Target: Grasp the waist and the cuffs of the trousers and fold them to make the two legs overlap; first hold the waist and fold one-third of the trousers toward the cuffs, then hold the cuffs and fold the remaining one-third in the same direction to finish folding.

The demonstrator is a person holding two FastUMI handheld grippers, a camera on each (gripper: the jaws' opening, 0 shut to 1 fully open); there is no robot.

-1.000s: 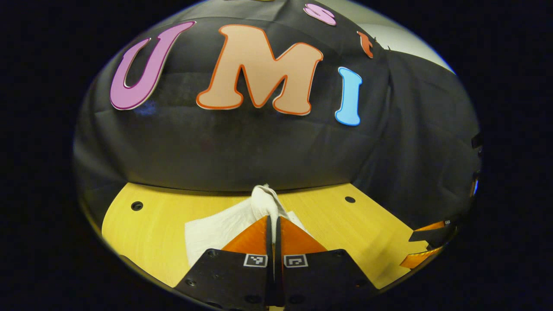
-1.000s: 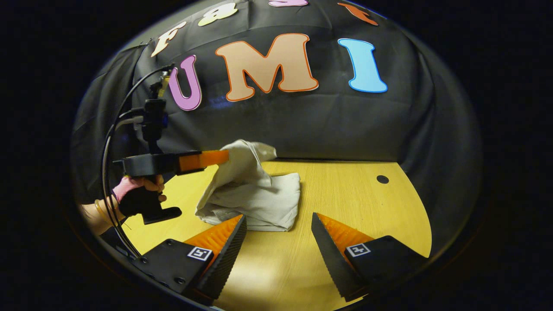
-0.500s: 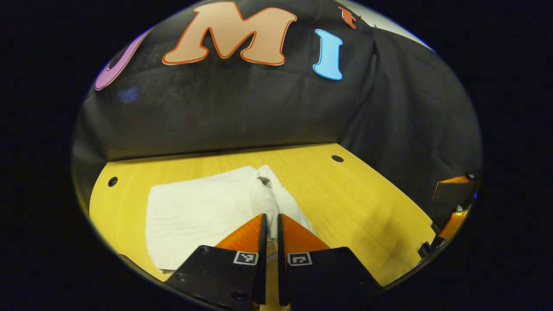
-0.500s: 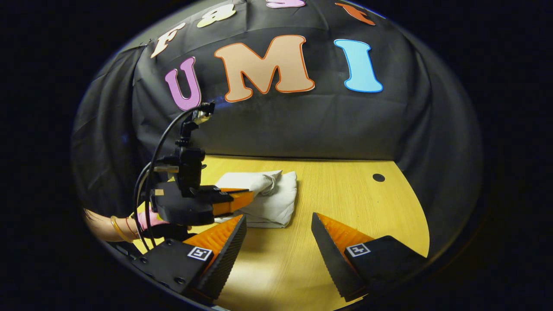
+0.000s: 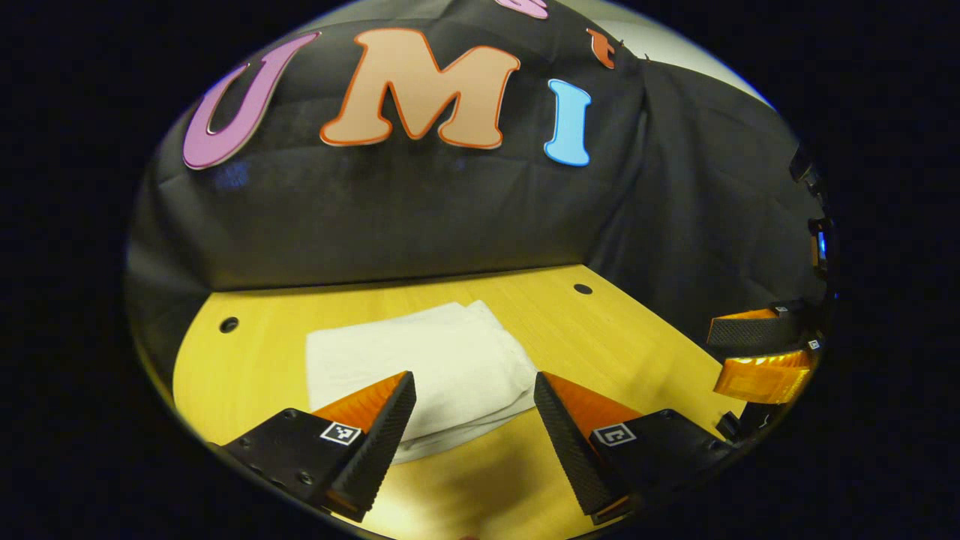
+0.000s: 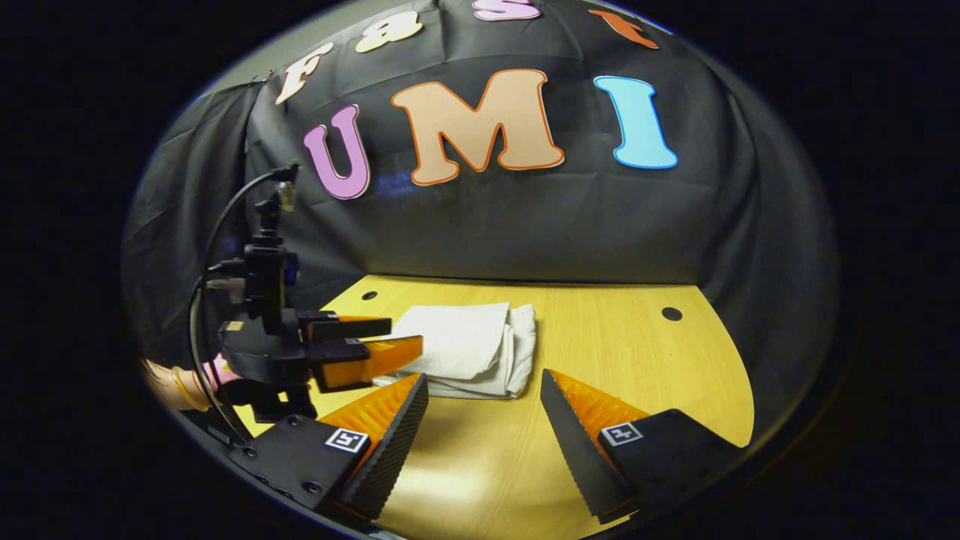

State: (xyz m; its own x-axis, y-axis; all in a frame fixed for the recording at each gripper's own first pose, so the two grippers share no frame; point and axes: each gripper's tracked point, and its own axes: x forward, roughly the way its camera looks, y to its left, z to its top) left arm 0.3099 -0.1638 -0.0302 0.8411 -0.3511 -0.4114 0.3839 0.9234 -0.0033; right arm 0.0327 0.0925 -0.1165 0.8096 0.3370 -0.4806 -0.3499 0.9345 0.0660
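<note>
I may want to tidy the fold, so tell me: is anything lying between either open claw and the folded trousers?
Nothing visible does. The trousers lie folded on the table, just ahead of the open left claw. From the right claw, bare tabletop leads to the trousers; the left claw sits off to their side.

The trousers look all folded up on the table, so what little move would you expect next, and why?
Probably drawing both tongs back from the table. The trousers lie as a flat folded bundle on the yellow table. The left tongs stand open with nothing between them, and so do the right tongs. The edges look fairly even, so I would expect no further tuck.
</note>
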